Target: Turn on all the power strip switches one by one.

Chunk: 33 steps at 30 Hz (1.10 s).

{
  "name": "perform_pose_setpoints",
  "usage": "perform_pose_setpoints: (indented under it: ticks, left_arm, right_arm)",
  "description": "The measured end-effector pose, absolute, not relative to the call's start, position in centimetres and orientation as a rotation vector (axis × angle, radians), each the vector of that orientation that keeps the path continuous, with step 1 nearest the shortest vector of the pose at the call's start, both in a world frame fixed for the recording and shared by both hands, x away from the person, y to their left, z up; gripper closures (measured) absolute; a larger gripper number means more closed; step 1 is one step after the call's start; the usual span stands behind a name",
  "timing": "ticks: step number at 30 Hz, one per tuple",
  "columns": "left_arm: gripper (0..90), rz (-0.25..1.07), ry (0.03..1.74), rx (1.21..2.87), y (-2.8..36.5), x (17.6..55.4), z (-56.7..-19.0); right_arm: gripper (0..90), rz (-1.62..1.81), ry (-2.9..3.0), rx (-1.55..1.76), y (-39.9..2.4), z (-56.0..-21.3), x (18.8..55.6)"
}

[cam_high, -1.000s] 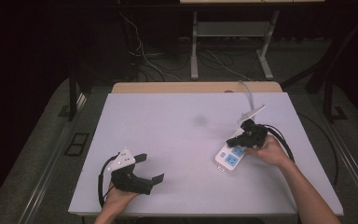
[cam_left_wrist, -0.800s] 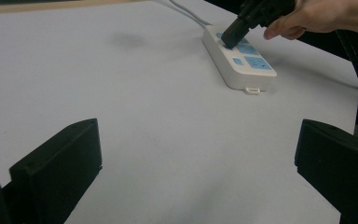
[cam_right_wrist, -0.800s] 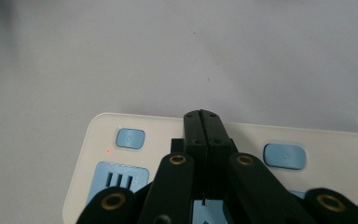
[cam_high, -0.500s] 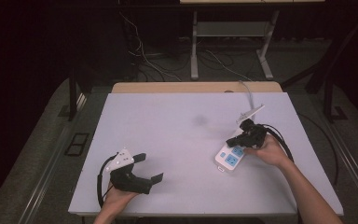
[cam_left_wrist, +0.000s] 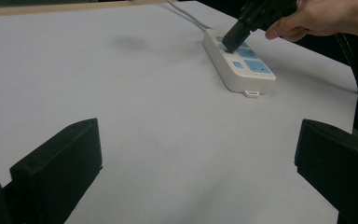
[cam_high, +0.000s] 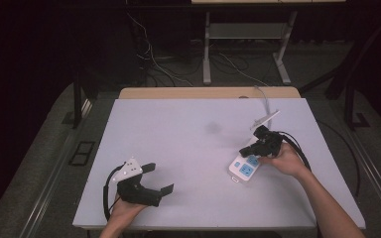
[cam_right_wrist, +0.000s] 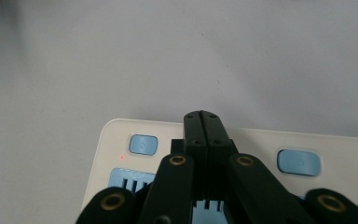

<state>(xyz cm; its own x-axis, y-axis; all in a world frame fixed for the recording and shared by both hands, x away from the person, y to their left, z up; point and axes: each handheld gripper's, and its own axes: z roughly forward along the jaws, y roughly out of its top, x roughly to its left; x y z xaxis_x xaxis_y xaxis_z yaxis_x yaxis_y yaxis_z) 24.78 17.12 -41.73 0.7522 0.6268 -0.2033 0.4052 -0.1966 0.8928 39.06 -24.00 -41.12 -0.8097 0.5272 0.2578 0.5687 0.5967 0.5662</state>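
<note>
Right gripper (cam_high: pixel 244 150), fingers together, apparently touches power strip (cam_high: pixel 244 168).

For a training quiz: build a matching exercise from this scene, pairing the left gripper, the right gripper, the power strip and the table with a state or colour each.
Column one:
1. left gripper
2. right gripper
3. power strip
4. table

Column two:
A. white body with blue sockets and buttons
B. jaws shut, tips down on the strip
C. pale bare surface
D. jaws wide apart, nothing between them

Pairs: 1-D, 2-B, 3-A, 4-C
</note>
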Motion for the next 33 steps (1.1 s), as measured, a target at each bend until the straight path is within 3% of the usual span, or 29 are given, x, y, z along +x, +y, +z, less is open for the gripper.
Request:
perform_pose_setpoints:
  ticks: [19, 33]
  left_arm:
    - [0.0, 0.246, 0.802, 1.824, 17.1, 24.8, -41.7]
    - [0.0, 0.253, 0.804, 1.817, 17.3, 24.8, -41.7]
  right_arm:
    - [90.0, -1.045, -2.786, -0.976, -25.4, -37.6, 39.9]
    - [89.9, -1.045, -2.761, -1.041, -26.9, -38.3, 41.3]
